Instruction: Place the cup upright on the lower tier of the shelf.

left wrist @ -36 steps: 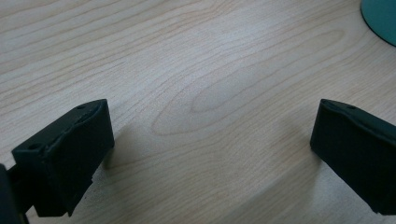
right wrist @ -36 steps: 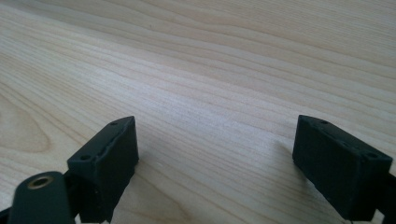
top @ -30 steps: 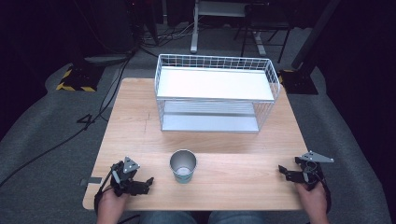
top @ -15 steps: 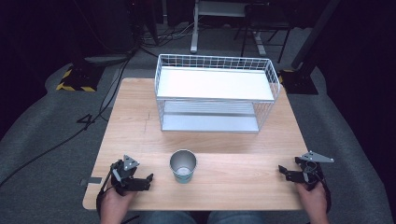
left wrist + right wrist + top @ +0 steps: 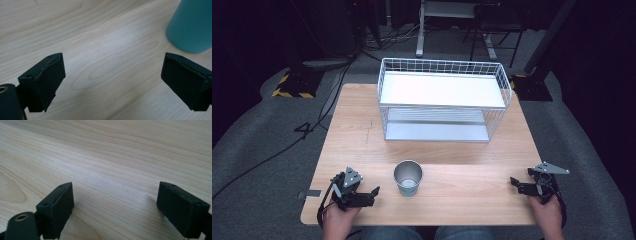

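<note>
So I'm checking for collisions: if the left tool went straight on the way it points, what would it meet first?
Probably the cup: the left tool lies on the table pointing at it. In its own view the cup sits off to one side, so it may only graze it.

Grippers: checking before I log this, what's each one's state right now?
Left gripper: open, jaws have just been closing, nothing between them.
Right gripper: open, holding nothing.

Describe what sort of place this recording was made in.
Probably a lab or studio set up for recording: a lone wooden table on grey carpet, loose cables across the floor, equipment stands in the dark behind.
</note>
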### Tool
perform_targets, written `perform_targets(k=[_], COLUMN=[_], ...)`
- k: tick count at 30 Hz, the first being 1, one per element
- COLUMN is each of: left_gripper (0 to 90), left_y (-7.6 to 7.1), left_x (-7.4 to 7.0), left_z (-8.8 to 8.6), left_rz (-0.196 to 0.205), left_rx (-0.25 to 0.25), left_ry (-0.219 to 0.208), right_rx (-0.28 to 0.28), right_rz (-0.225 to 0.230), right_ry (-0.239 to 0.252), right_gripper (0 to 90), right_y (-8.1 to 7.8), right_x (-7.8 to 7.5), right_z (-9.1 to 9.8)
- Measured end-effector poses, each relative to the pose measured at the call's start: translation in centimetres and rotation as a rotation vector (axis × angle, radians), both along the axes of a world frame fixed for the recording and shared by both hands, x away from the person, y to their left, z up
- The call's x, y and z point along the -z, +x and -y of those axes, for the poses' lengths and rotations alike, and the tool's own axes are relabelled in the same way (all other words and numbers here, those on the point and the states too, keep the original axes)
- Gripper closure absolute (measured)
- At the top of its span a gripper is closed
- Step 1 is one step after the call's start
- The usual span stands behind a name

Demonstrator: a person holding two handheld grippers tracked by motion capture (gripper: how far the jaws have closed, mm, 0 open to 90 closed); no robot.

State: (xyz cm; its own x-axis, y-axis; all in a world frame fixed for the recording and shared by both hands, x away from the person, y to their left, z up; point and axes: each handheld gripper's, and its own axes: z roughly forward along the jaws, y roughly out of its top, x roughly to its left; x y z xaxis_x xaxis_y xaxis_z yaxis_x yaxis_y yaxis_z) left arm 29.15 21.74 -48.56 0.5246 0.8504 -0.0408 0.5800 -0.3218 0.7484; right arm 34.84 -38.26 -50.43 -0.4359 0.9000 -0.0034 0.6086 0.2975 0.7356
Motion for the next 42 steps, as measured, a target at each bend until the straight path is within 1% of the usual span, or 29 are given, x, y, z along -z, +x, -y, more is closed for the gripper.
perform_targets(k=[1,2,3,4,6,7,8,9,10,14,16,18,19,20,21,22,26,28,29,30,31,34,37,40,42], left_gripper=[5.1,5.1,5.1,5.4,5.4,5.4,5.8,6.3,6.7,7.8,7.7,7.7,7.7,7.7,7.7,7.7,7.7,7.7,7.7,7.7,7.7,7.7,7.7,7.7,7.6], left_y=[-0.2,-0.2,-0.3,-0.5,-0.6,-0.8,-0.8,-1.0,-1.0,-1.4,-1.4,-1.4,-1.5,-1.5,-1.5,-1.5,-1.4,-1.3,-1.1,-0.9,-0.9,-0.5,-0.2,0.3,0.6], left_x=[-0.2,-0.2,-0.4,-0.6,-1.0,-1.3,-1.3,-1.7,-1.7,-2.3,-2.4,-2.4,-2.5,-2.5,-2.6,-2.6,-2.7,-2.6,-2.4,-2.2,-2.2,-1.6,-1.4,-1.1,-0.8], left_z=[0.2,0.2,0.4,0.6,0.9,1.1,1.1,1.3,1.3,1.7,1.7,1.8,1.8,1.8,2.1,2.1,3.0,3.4,3.6,4.0,4.0,4.7,5.3,5.9,6.3], left_rz=[0.012,0.012,0.023,0.036,0.069,0.088,0.088,0.103,0.103,0.137,0.151,0.162,0.172,0.172,0.181,0.181,0.187,0.186,0.182,0.175,0.175,0.161,0.158,0.149,0.137], left_rx=[0.006,0.006,0.035,0.055,0.111,0.158,0.158,0.216,0.216,0.341,0.373,0.388,0.412,0.412,0.429,0.429,0.451,0.446,0.430,0.392,0.392,0.386,0.386,0.409,0.418], left_ry=[-0.026,-0.026,-0.046,-0.054,-0.040,-0.066,-0.066,-0.095,-0.095,-0.153,-0.173,-0.190,-0.208,-0.208,-0.209,-0.209,-0.206,-0.197,-0.197,-0.167,-0.167,-0.134,-0.133,-0.153,-0.158], right_rx=[0.000,0.000,0.000,0.000,0.000,0.000,0.000,0.000,0.000,0.000,0.000,0.000,0.000,0.000,0.000,0.000,0.000,0.000,0.000,0.000,0.000,0.000,0.000,-0.001,0.000], right_rz=[0.000,0.000,0.000,0.000,0.000,0.000,0.000,0.000,0.000,0.000,0.000,0.000,0.000,0.000,0.000,0.000,0.000,0.000,0.000,0.000,0.000,0.000,0.000,0.000,0.000], right_ry=[0.000,0.000,0.000,0.000,0.000,0.000,0.000,0.000,0.000,0.000,0.000,0.000,0.000,0.000,0.000,0.000,0.000,0.000,0.000,0.000,0.000,0.000,0.000,0.000,0.000], right_gripper=[14.4,14.4,14.4,14.4,14.4,14.5,14.5,14.5,14.5,14.4,14.4,14.4,14.4,14.4,14.4,14.4,14.4,14.5,14.5,14.4,14.4,14.4,14.4,14.4,14.4], right_y=[0.0,0.0,0.0,0.0,0.0,0.0,0.0,0.0,0.0,0.0,0.0,0.0,0.0,0.0,0.0,0.0,0.0,0.0,0.0,0.0,0.0,0.0,0.0,0.0,0.0], right_x=[0.0,0.0,0.0,0.0,0.0,0.0,0.0,0.0,0.0,0.0,0.0,0.0,0.0,0.0,0.0,0.0,0.0,0.0,0.0,0.0,0.0,0.0,0.0,0.0,0.0], right_z=[0.0,0.0,0.0,0.0,0.0,0.0,0.0,0.0,0.0,0.0,0.0,0.0,0.0,0.0,0.0,0.0,0.0,0.0,0.0,0.0,0.0,0.0,0.0,0.0,0.0])
